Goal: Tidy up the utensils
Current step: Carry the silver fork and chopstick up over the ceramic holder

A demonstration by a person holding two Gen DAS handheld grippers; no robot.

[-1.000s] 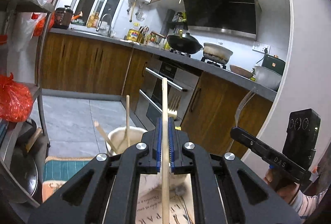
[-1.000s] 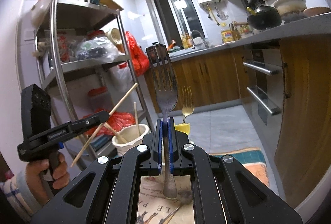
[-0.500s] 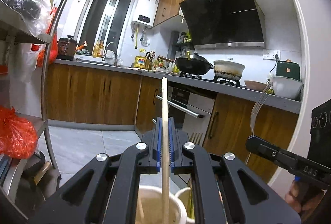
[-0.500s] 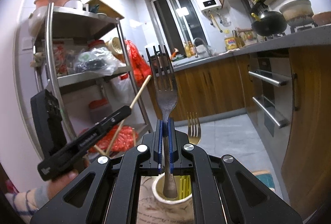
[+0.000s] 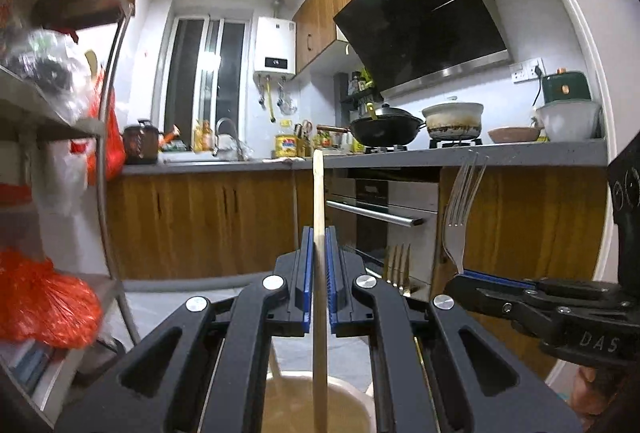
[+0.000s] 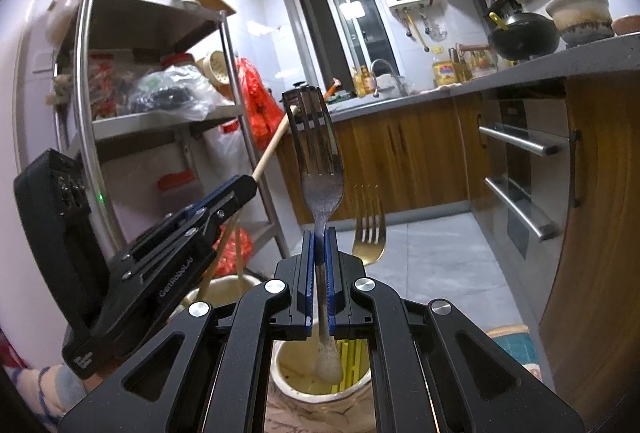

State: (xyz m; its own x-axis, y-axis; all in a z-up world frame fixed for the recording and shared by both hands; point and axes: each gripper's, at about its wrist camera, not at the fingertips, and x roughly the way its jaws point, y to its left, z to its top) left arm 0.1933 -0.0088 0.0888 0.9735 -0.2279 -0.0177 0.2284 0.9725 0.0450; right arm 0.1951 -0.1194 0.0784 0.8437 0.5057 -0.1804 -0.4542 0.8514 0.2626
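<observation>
My left gripper (image 5: 319,253) is shut on a wooden chopstick (image 5: 319,201), held upright with its lower end inside a cream cup (image 5: 352,395) below. My right gripper (image 6: 319,253) is shut on a silver fork (image 6: 318,169), tines up, its handle end just over a second cream cup (image 6: 304,381) that holds a gold fork (image 6: 370,233) and yellow sticks. The right gripper with the fork (image 5: 460,217) shows at the right of the left wrist view. The left gripper (image 6: 236,193) with the chopstick (image 6: 274,145) shows at the left of the right wrist view, over its cup (image 6: 224,289).
A metal shelf rack (image 6: 160,113) with bags stands on the left. Wooden kitchen cabinets and an oven (image 5: 384,209) line the far side under a grey counter (image 5: 440,155) with pots. Both cups stand on a printed cloth (image 6: 288,421).
Both grippers have come closer to the cups and the views have tilted upward. The chopstick's lower end now sits inside its cup, and the fork's handle hangs over the other cup.
</observation>
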